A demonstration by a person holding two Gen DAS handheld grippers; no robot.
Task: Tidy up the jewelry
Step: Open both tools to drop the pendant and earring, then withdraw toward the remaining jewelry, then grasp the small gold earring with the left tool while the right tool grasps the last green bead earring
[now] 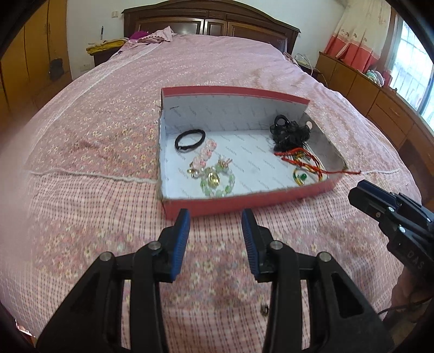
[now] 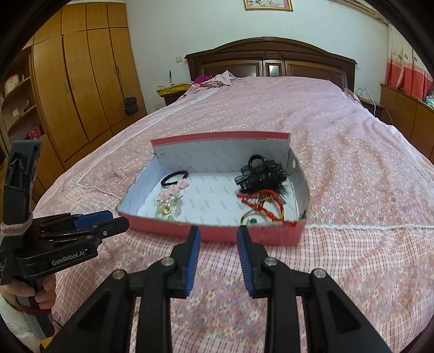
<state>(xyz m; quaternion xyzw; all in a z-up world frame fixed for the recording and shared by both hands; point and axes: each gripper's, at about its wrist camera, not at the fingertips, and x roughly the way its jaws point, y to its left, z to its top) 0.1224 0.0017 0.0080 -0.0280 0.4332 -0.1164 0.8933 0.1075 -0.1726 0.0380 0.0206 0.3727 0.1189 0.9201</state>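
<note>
Two grippers, left [image 1: 215, 214] and right [image 2: 218, 230], jaws narrowly apart, empty, above pink floral bedspread [image 1: 95, 135]; red cardboard box [image 1: 244, 201] holds black hair tie [image 1: 190, 139], green bead bracelet [image 1: 217, 182], red cords [image 1: 301, 160].

Jewelry [image 1: 217, 176] and hair tie [image 1: 190, 139] in box [image 1: 244, 202] on bed [image 1: 108, 135], headboard [image 1: 211, 21] behind.

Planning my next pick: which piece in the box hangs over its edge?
The red cord bracelet at the right end; its tail trails over the box wall, the rest lie inside.
</note>
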